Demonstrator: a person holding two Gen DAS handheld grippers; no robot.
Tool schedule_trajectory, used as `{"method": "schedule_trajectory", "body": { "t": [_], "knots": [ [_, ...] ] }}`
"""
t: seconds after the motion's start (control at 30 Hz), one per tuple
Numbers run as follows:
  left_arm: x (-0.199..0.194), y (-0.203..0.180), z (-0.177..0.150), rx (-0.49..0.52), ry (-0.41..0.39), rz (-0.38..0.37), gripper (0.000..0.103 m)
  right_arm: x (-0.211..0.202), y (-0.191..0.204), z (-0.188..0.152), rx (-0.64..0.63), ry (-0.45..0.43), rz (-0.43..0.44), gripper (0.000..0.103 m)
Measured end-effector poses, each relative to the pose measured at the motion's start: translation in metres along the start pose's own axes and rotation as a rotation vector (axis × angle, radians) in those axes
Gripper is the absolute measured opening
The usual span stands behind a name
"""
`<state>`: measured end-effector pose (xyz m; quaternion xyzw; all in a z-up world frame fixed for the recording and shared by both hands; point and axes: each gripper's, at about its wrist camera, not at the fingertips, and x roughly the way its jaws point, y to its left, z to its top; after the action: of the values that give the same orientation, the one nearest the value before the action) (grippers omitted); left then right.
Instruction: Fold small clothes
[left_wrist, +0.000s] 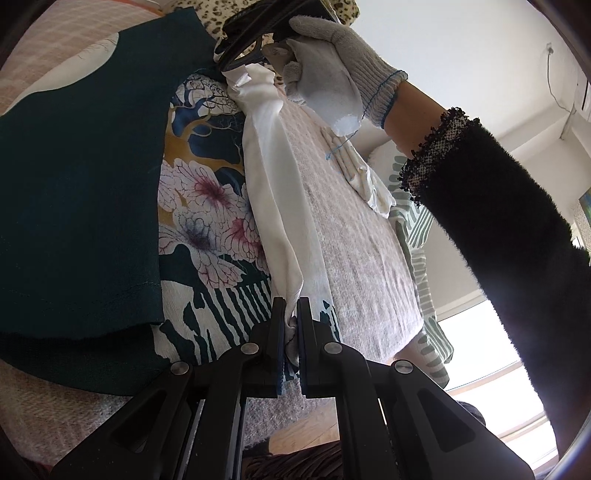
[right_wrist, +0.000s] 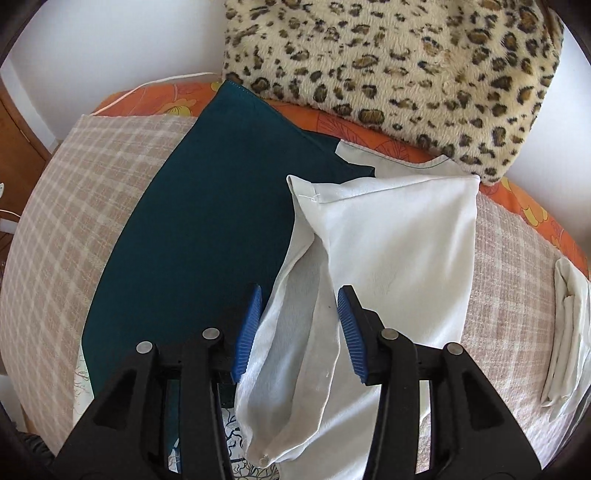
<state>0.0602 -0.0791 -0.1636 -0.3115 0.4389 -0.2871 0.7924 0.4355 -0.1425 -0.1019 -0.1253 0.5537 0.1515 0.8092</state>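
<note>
The soft white cotton garment (right_wrist: 399, 236) lies half-folded on the pale checked woven blanket (right_wrist: 92, 206), overlapping a dark teal cloth (right_wrist: 207, 206). The left gripper (left_wrist: 291, 321) is clamped on its near corner; the right gripper (right_wrist: 299, 325) stands apart, pads clear of it. Any tug from the left could drag the fold askew — nothing pins the far end.
</note>
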Motion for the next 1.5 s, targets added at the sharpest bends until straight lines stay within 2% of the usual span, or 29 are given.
{"method": "schedule_trajectory", "body": {
  "t": [0.03, 0.1, 0.37, 0.6, 0.8, 0.83, 0.87, 0.9, 0.97, 1.03, 1.07, 1.23, 1.27, 1.3, 1.33, 1.37, 1.5],
  "knots": [
    [0.000, 0.001, 0.000, -0.004, -0.001, -0.002, 0.004, 0.002, 0.003, 0.002, -0.018, 0.002, -0.023, 0.043],
    [-0.003, 0.003, 0.001, -0.012, -0.007, -0.009, 0.004, 0.007, 0.007, 0.004, -0.045, 0.023, -0.074, 0.007],
    [-0.024, 0.010, 0.002, -0.031, -0.058, 0.003, 0.004, -0.017, 0.002, 0.016, 0.027, -0.063, -0.023, 0.004],
    [-0.037, 0.013, -0.003, -0.016, -0.087, 0.041, 0.004, -0.034, 0.024, 0.031, 0.019, -0.124, 0.000, 0.003],
    [-0.036, 0.019, -0.006, -0.040, -0.083, 0.037, 0.004, -0.042, 0.026, 0.047, 0.026, -0.149, 0.100, 0.003],
    [-0.036, 0.019, -0.005, -0.041, -0.084, 0.036, 0.004, -0.044, 0.021, 0.050, 0.033, -0.146, 0.099, 0.004],
    [-0.035, 0.019, -0.005, -0.041, -0.086, 0.036, 0.004, -0.043, 0.015, 0.053, 0.045, -0.131, 0.094, 0.015],
    [-0.035, 0.019, -0.005, -0.040, -0.086, 0.037, 0.004, -0.042, 0.007, 0.055, 0.065, -0.126, 0.087, 0.034],
    [-0.035, 0.018, -0.005, -0.037, -0.084, 0.037, 0.004, -0.036, -0.005, 0.055, 0.078, -0.112, 0.088, 0.051],
    [-0.033, 0.015, -0.004, -0.035, -0.078, 0.027, 0.004, -0.023, -0.009, 0.054, 0.055, -0.062, 0.108, 0.053],
    [-0.033, 0.013, -0.004, -0.028, -0.081, 0.032, 0.004, -0.017, -0.007, 0.053, 0.041, -0.046, 0.088, 0.053],
    [-0.032, 0.010, -0.006, -0.002, -0.093, 0.040, 0.004, 0.017, 0.004, 0.045, -0.022, 0.005, -0.070, 0.053],
    [-0.031, 0.011, -0.007, -0.004, -0.087, 0.039, 0.004, 0.022, 0.004, 0.044, -0.015, 0.009, -0.071, 0.045],
    [-0.030, 0.012, -0.008, -0.007, -0.082, 0.042, 0.004, 0.026, 0.002, 0.042, -0.008, 0.018, -0.062, 0.022],
    [-0.029, 0.013, -0.008, -0.012, -0.079, 0.042, 0.004, 0.029, 0.000, 0.041, 0.000, 0.029, -0.064, 0.011],
    [-0.028, 0.013, -0.008, -0.014, -0.078, 0.041, 0.004, 0.029, -0.002, 0.041, 0.012, 0.027, -0.075, 0.007],
    [-0.032, 0.012, -0.008, -0.011, -0.094, 0.038, 0.004, 0.015, -0.015, 0.044, 0.059, -0.031, -0.066, 0.004]
  ]
}}
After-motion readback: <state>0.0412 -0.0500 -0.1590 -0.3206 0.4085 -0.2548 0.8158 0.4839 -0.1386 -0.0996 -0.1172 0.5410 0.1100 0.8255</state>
